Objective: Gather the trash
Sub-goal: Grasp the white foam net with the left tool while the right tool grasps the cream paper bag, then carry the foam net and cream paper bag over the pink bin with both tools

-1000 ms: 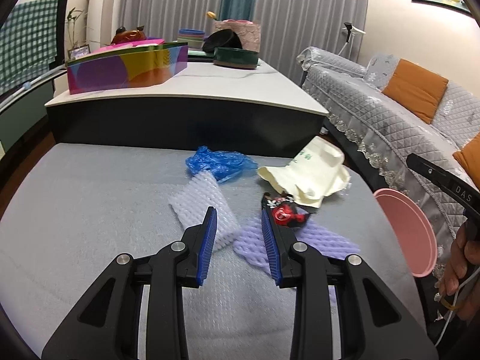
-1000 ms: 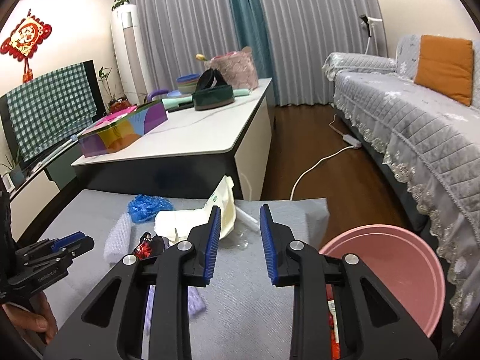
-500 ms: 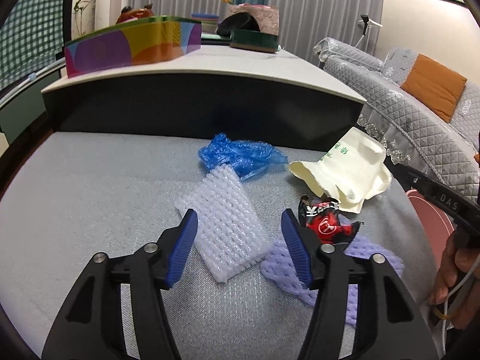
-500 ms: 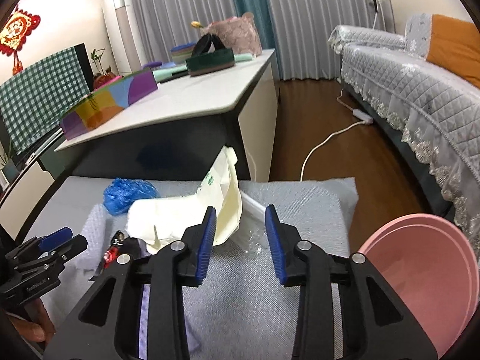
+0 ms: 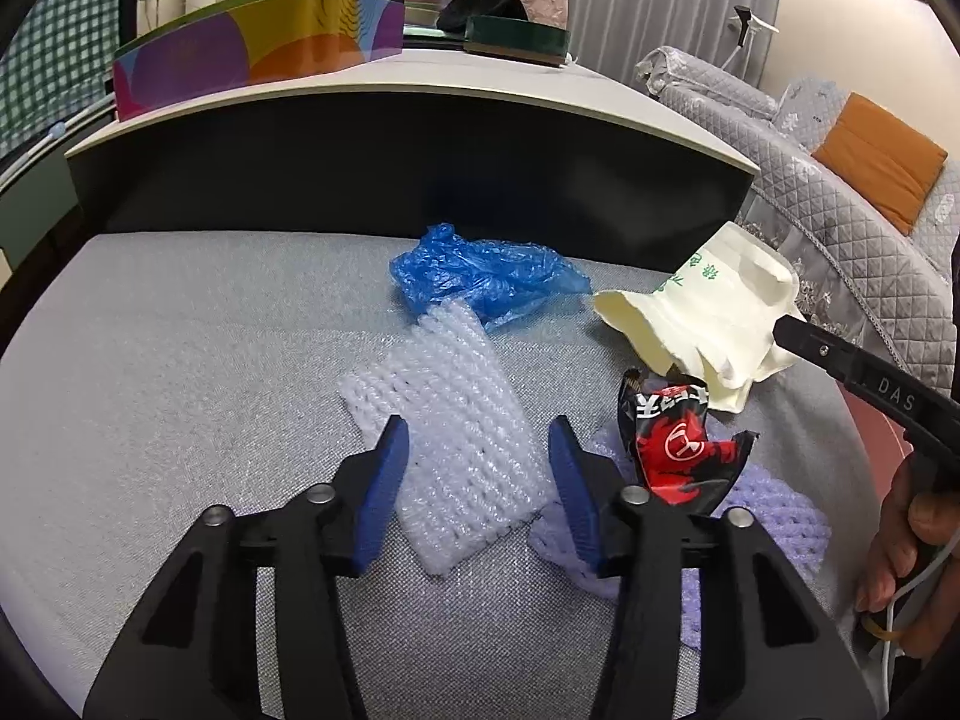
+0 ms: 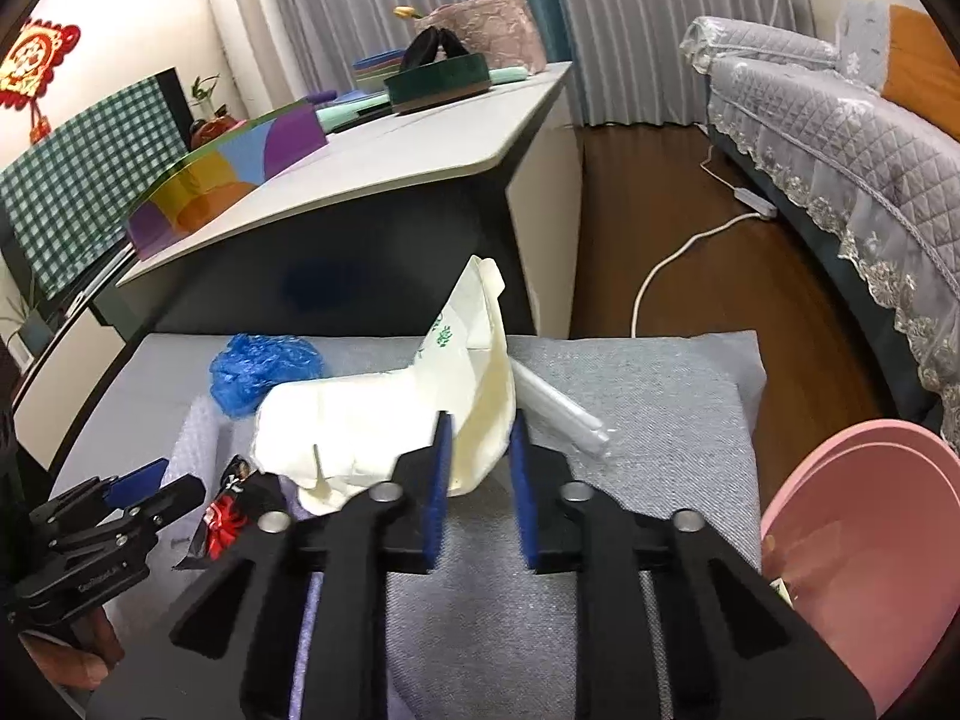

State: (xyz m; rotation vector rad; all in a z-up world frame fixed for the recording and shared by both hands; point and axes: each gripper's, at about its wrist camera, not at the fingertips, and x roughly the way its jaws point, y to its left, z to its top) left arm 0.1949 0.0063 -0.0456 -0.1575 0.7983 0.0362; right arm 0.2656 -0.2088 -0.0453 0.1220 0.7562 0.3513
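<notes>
Red wrapper (image 5: pixel 678 450) and blue bag (image 5: pixel 480 279) flank white foam net (image 5: pixel 456 432).

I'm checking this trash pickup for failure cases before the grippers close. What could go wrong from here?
1. The left gripper is open astride the white foam net, whose near end overlaps the purple net; closing may snag both or squash the soft foam and slip.
2. The right gripper is open at the edge of the cream bag; a thin-edge pinch may slip, or dragging it may disturb the straw beside it.
</notes>
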